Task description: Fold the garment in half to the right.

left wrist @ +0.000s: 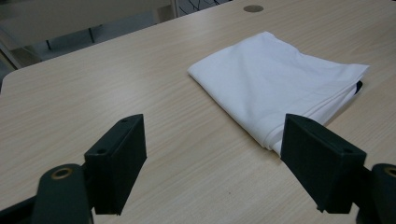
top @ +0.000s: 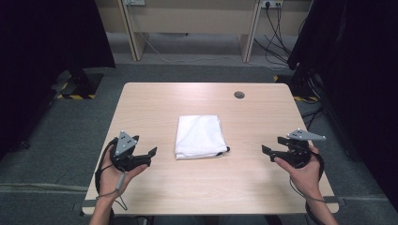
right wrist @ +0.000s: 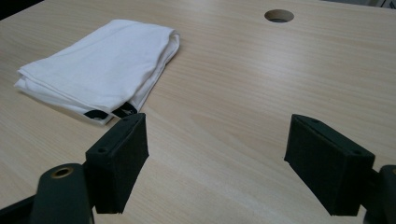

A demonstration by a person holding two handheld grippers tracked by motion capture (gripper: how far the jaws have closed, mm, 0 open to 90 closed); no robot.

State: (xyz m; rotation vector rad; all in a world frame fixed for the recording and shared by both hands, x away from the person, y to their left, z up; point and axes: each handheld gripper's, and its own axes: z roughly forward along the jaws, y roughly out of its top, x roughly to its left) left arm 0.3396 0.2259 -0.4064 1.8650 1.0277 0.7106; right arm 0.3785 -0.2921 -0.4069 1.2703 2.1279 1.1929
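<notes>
Folded white cloth (top: 199, 137) lies flat near the middle of the wooden table (top: 155, 101), a neat rectangle with its layered edges toward the person's side. The left gripper (top: 149, 153) sits to its left and the right gripper (top: 268, 152) well off to its right, both held low over the bare wood. In the left gripper view its two black jaws stand wide apart with nothing between them, the cloth (left wrist: 280, 84) just ahead of the right-hand jaw. In the right gripper view the jaws also stand as wide as they go, empty, the cloth (right wrist: 100, 65) ahead and to the left.

To handle the cloth well, each gripper would best come in level at a near corner, slide one jaw under the stacked layers and pinch all of them together, so that the fold does not peel open.

How many layers the stack holds is hard to judge. A small dark patch (right wrist: 109, 112) shows at the near corner, perhaps a label or print, too small to read. The cloth's underside is hidden, and the round hole (top: 239, 95) in the table shows nothing inside.
</notes>
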